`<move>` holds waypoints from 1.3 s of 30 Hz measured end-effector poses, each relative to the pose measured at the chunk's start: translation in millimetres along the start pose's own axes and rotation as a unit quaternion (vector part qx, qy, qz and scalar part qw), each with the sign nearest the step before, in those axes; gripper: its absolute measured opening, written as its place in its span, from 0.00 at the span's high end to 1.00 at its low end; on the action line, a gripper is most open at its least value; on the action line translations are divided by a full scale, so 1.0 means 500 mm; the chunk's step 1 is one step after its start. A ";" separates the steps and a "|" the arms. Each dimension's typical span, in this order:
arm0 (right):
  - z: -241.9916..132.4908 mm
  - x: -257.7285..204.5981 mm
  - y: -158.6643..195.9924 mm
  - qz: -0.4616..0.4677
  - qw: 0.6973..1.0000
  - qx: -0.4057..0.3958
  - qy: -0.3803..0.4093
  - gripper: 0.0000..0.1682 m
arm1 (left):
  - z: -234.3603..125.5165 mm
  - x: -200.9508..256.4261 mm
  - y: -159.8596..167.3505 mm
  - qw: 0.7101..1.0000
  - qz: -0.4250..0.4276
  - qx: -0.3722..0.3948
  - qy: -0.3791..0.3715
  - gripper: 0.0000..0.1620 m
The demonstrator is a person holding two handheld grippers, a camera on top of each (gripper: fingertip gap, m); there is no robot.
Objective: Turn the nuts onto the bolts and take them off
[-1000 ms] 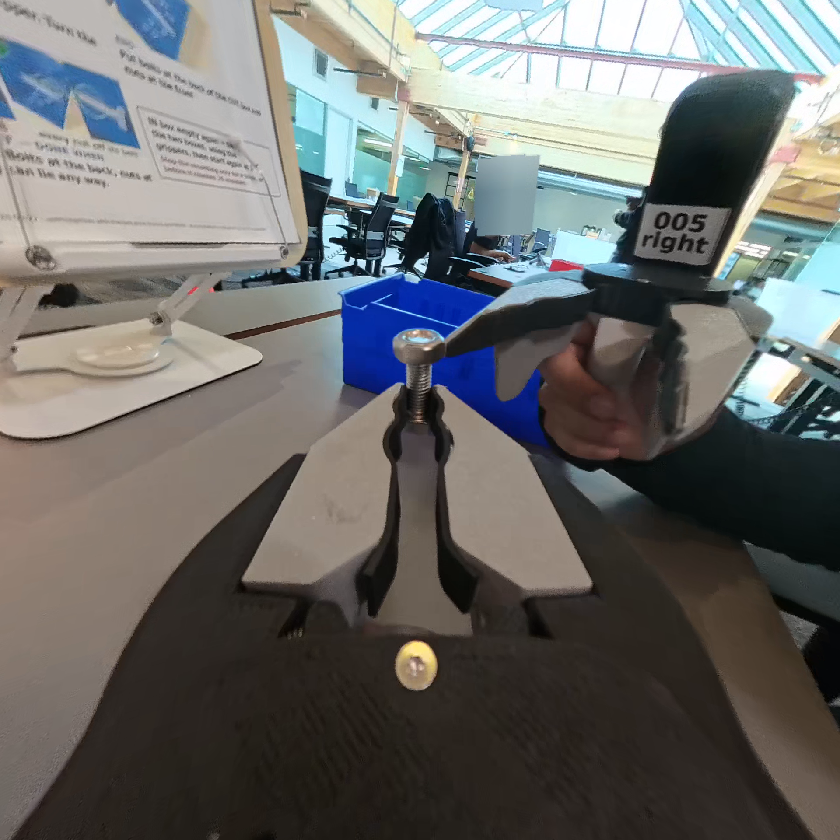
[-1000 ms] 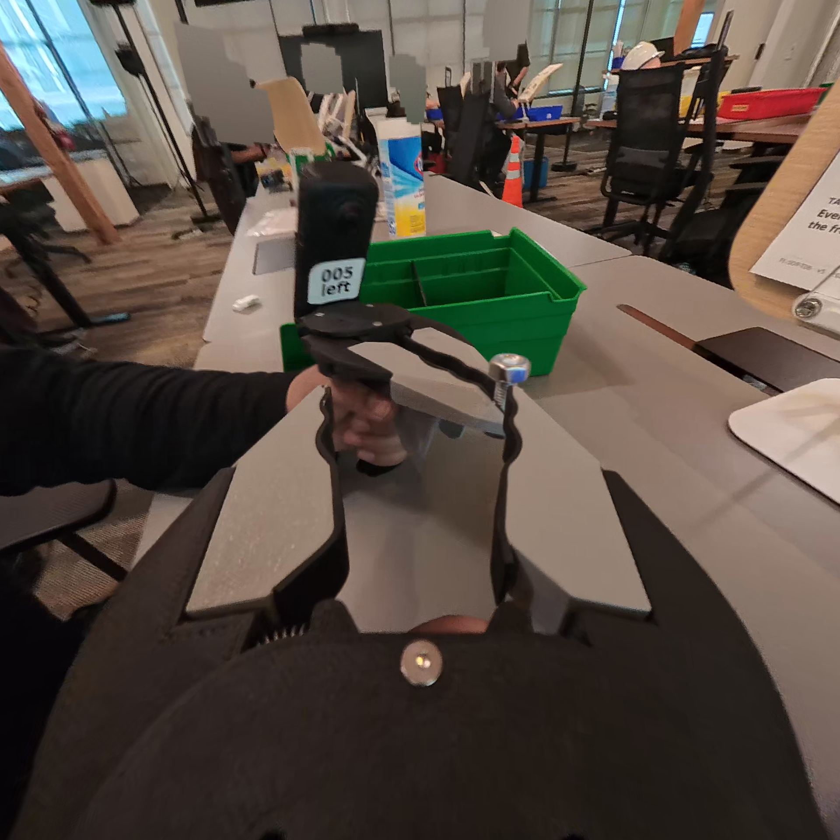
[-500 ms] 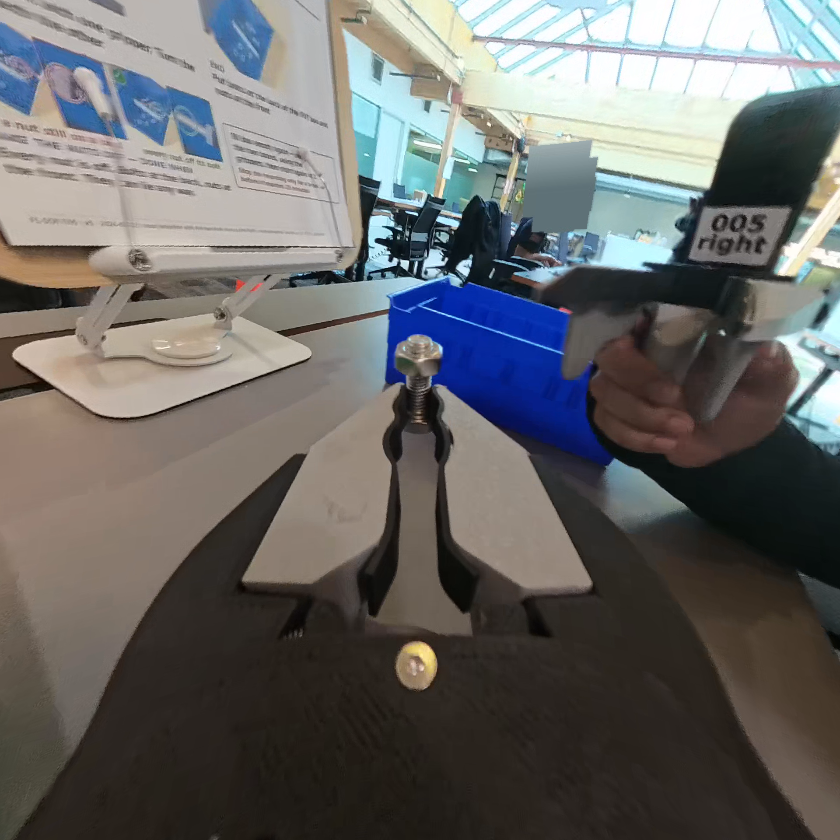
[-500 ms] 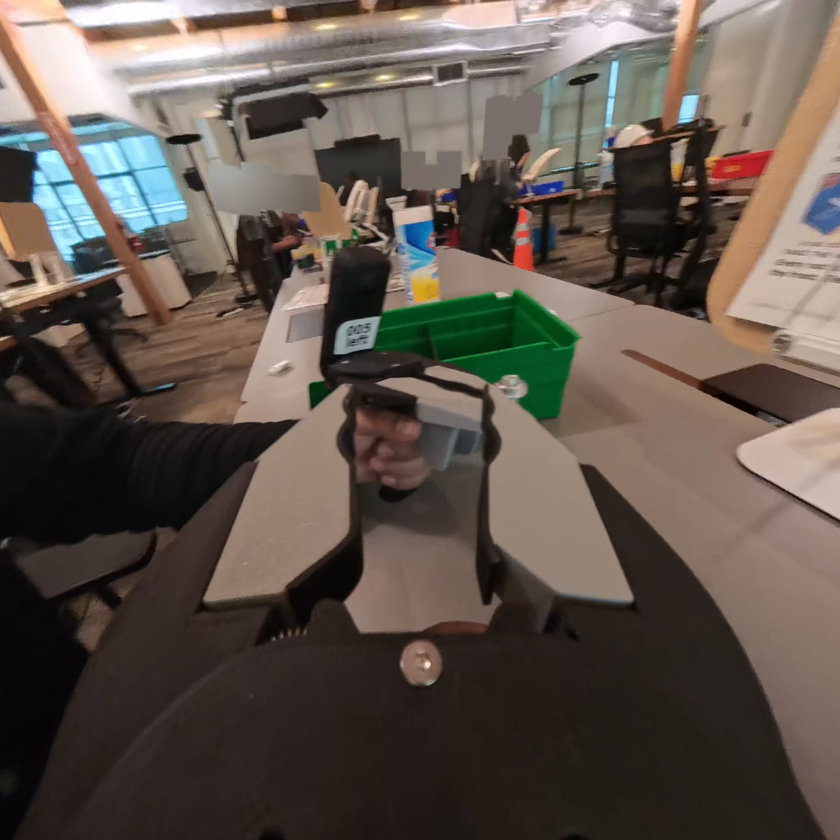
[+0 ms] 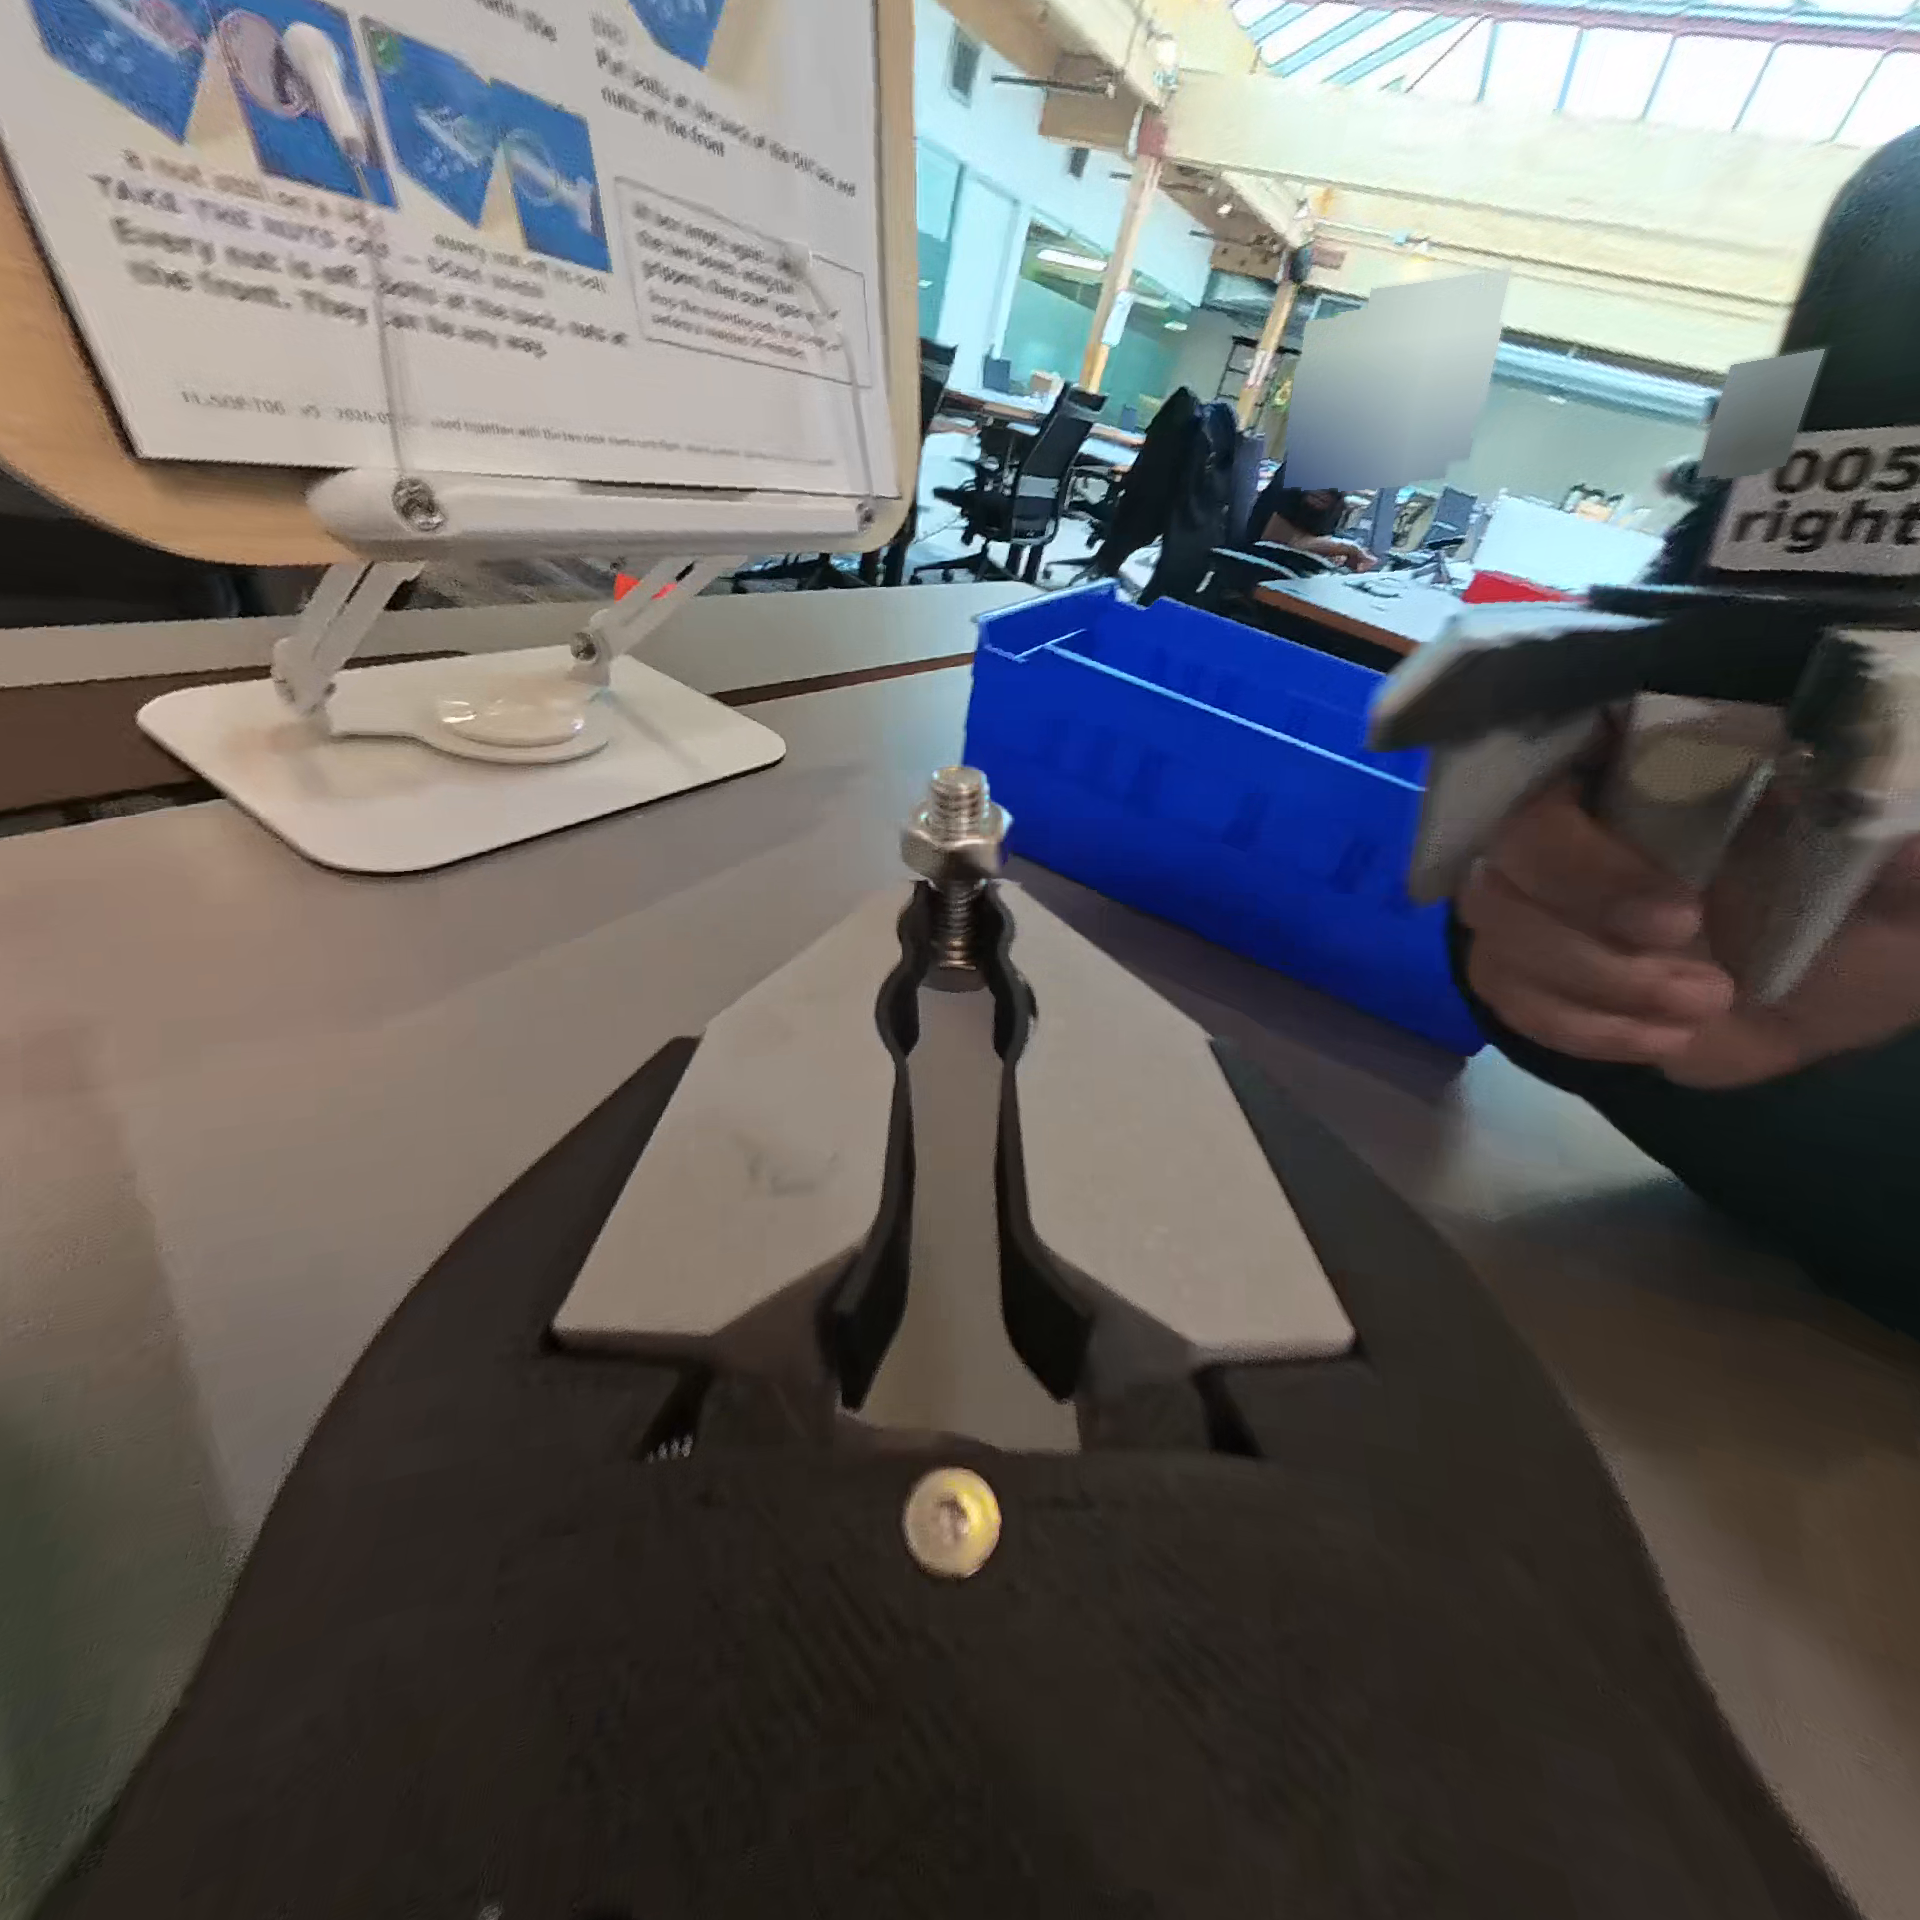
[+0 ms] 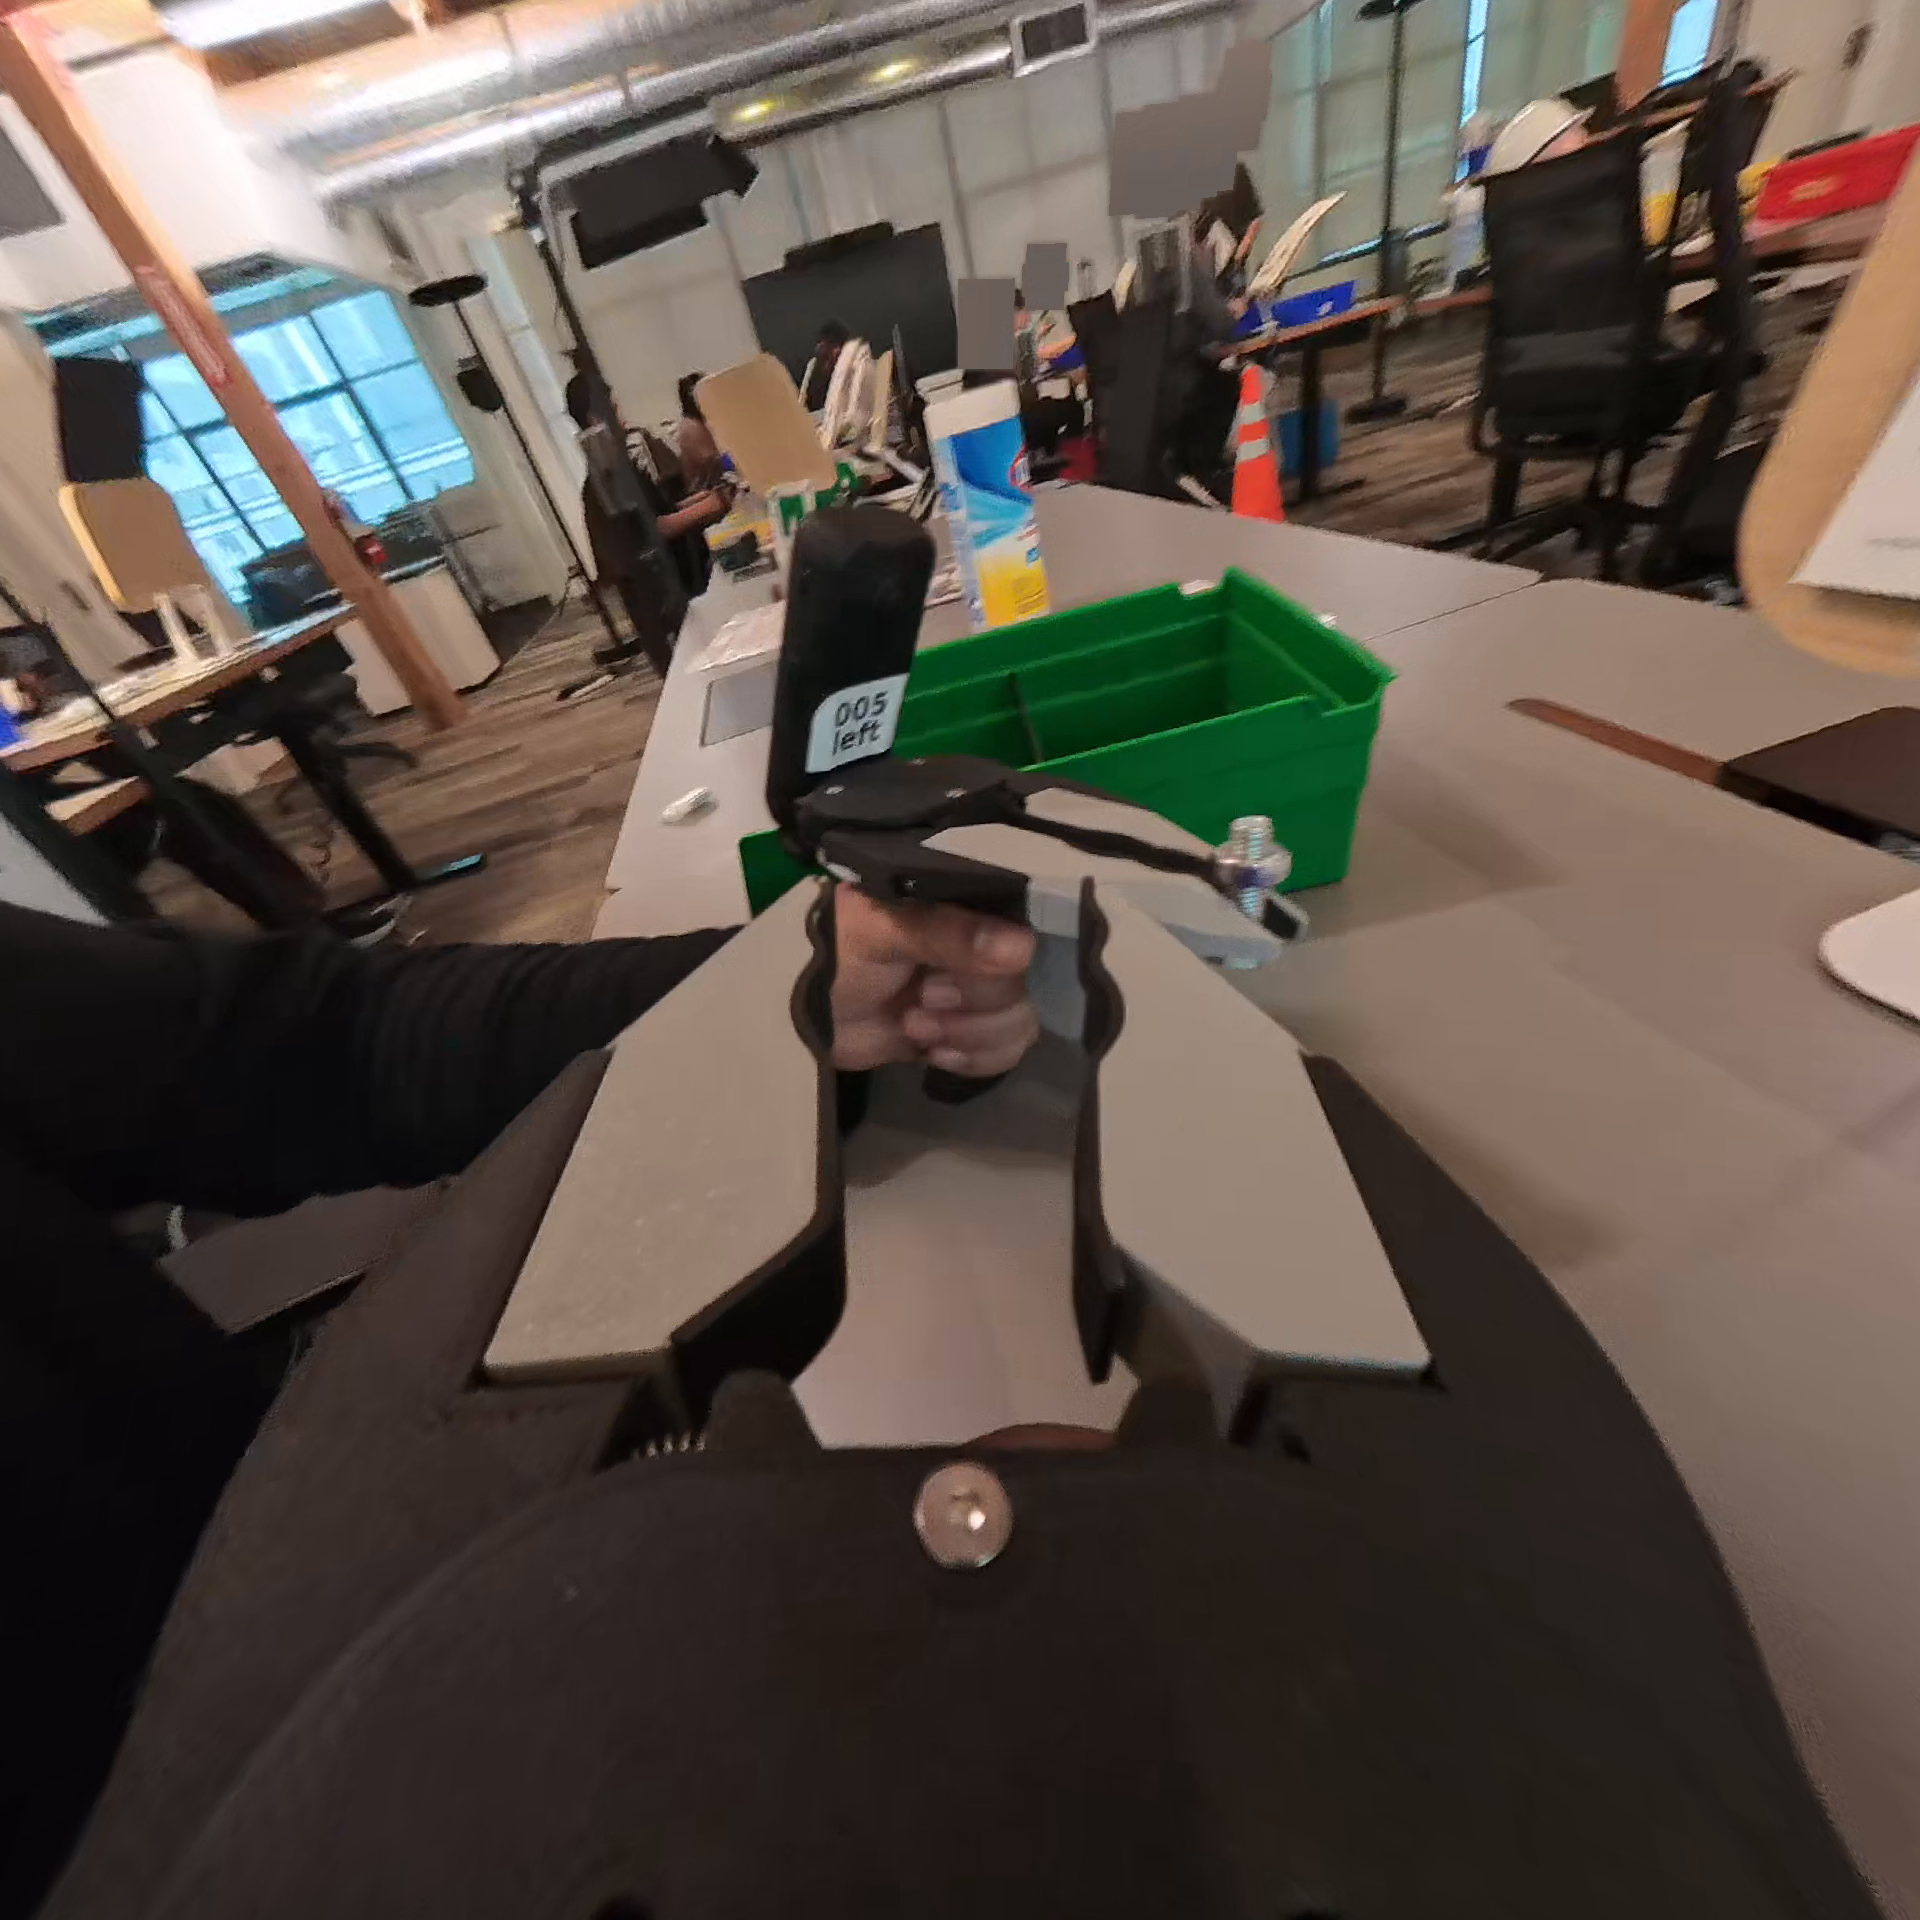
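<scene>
Since a second ago the right tool (image 6: pixel 956 971) has drawn back from the bolt and its fingers have narrowed, and the nut now sits lower on the thread with the bolt's tip showing above it. Now the left tool (image 5: pixel 954 940) is gripping the upright silver threaded bolt (image 5: pixel 956 914) low on its shank, fingers pressed together around it, holding it above the grey counter (image 5: pixel 468 1039). A silver hexagonal nut (image 5: pixel 954 840) is sitting on the thread just above the fingertips. Off to the right, well apart from the bolt, the right tool is hovering with its fingers parted and holding nothing. Behind the bolt a blue plastic bin (image 5: pixel 1195 790) is standing on the counter, and to its left a white stand carrying a printed instruction sheet (image 5: pixel 457 229). In the right wrist view a green plastic divided bin (image 6: pixel 1143 707) is sitting just behind the left tool.
</scene>
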State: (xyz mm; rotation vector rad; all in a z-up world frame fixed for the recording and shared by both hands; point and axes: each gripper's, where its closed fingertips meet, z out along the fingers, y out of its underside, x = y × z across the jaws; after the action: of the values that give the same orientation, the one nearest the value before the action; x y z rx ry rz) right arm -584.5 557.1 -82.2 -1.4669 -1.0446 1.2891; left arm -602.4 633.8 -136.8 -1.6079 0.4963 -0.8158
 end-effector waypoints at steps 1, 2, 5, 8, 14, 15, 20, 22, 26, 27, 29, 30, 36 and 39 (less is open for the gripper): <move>-0.003 0.012 -0.003 -0.006 1.000 0.002 0.017 0.71 | 0.004 0.016 0.000 1.000 0.006 0.001 0.011 0.96; -0.004 0.028 -0.001 -0.015 0.999 -0.001 0.040 0.67 | 0.010 0.037 0.006 0.999 0.017 -0.009 0.026 0.96; -0.009 0.073 0.015 -0.026 0.994 -0.018 0.106 0.68 | 0.024 0.093 0.029 0.995 0.064 -0.037 0.063 0.96; -0.003 0.093 0.043 -0.023 0.991 -0.053 0.124 0.77 | 0.028 0.115 0.035 0.994 0.060 -0.040 0.080 0.96; 0.006 0.099 0.064 -0.003 0.991 -0.064 0.119 0.91 | 0.027 0.112 0.035 0.994 0.064 -0.043 0.076 0.96; 0.006 0.101 0.066 0.003 0.991 -0.063 0.121 0.91 | 0.028 0.111 0.037 0.994 0.066 -0.047 0.074 0.96; 0.001 0.107 0.060 -0.010 0.987 -0.056 0.149 0.92 | 0.028 0.128 0.032 0.993 0.048 -0.035 0.101 0.84; -0.006 0.106 0.054 -0.027 0.985 -0.057 0.163 0.92 | 0.026 0.138 0.027 0.992 0.053 -0.029 0.111 0.80; -0.021 0.102 0.040 -0.046 0.980 -0.049 0.185 0.92 | 0.020 0.154 0.015 0.989 0.082 -0.009 0.121 0.74; -0.024 0.100 0.039 -0.043 0.981 -0.046 0.184 0.92 | 0.018 0.157 0.012 0.989 0.082 -0.006 0.122 0.72; -0.032 0.099 0.035 -0.033 0.981 -0.039 0.187 0.91 | 0.017 0.154 0.008 0.990 0.083 -0.002 0.115 0.69; -0.038 0.098 0.032 -0.029 0.981 -0.034 0.188 0.92 | 0.016 0.152 0.006 0.990 0.083 -0.001 0.112 0.69; -0.153 0.024 -0.089 -0.046 0.979 0.038 0.193 0.92 | 0.018 0.124 0.010 0.993 0.073 -0.002 0.088 0.72; -0.282 0.057 -0.146 -0.077 0.958 0.024 0.276 0.91 | 0.023 0.117 0.021 0.994 0.068 -0.016 0.079 0.73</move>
State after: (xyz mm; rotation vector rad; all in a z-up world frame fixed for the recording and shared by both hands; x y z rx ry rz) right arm -443.9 590.0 -10.0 -1.5497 -0.7283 0.7216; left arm -553.5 597.7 -133.9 -1.5278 0.7287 -0.8394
